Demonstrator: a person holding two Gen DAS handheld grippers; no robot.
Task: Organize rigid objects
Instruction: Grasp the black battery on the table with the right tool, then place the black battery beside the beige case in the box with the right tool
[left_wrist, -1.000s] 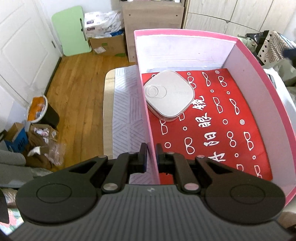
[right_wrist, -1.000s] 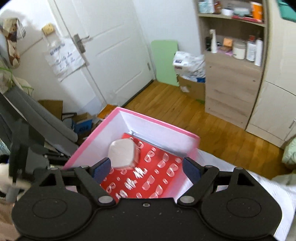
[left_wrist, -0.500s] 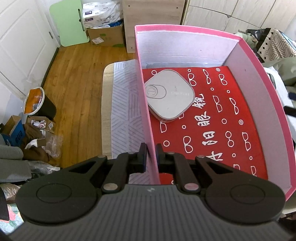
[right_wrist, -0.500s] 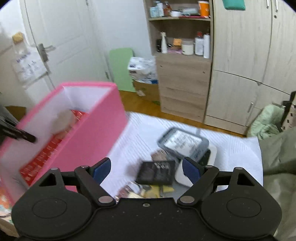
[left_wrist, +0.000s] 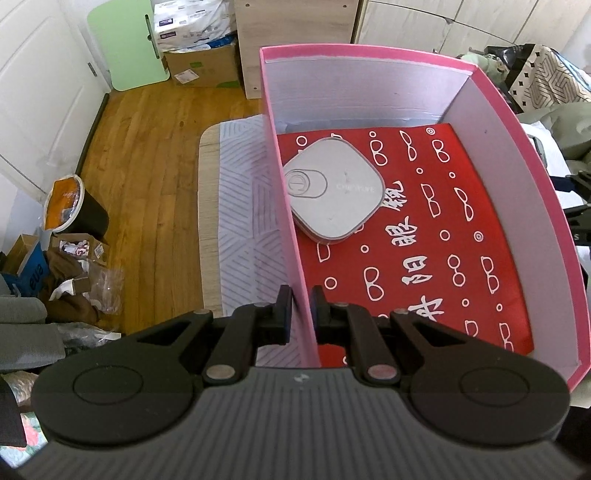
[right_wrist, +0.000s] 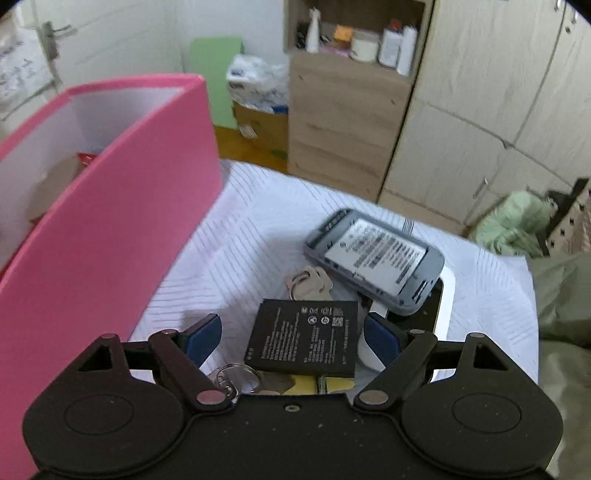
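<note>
The black battery (right_wrist: 303, 338) lies flat on a small heap on the white striped cloth (right_wrist: 236, 236), just right of the pink box (right_wrist: 110, 236) and directly between the tips of the right gripper (right_wrist: 292, 334). It looks stiff, thin and light, with a smooth face that could slip, so I judge the best hold is across its 2 short side edges, squeezed squarely so it does not pivot. Beyond it rest a ring of keys (right_wrist: 308, 282) and a grey device (right_wrist: 375, 256) with a white label, which leans on a white-edged slab underneath; the heap could shift if the battery is dragged rather than lifted.

The right gripper's tongs stand wide apart, 1 on each side of the battery, touching nothing that I can see. The left gripper (left_wrist: 299, 308) is clamped on the near left wall of the pink box, steadying it. Inside, on the red patterned liner (left_wrist: 424, 251), sits 1 white rounded-square gadget (left_wrist: 332, 194) against the left wall.

Compared with 0.5 s ago, the right gripper has dropped closer over the heap, so the battery now fills the gap between its tips; the left grip on the wall is unchanged.
</note>
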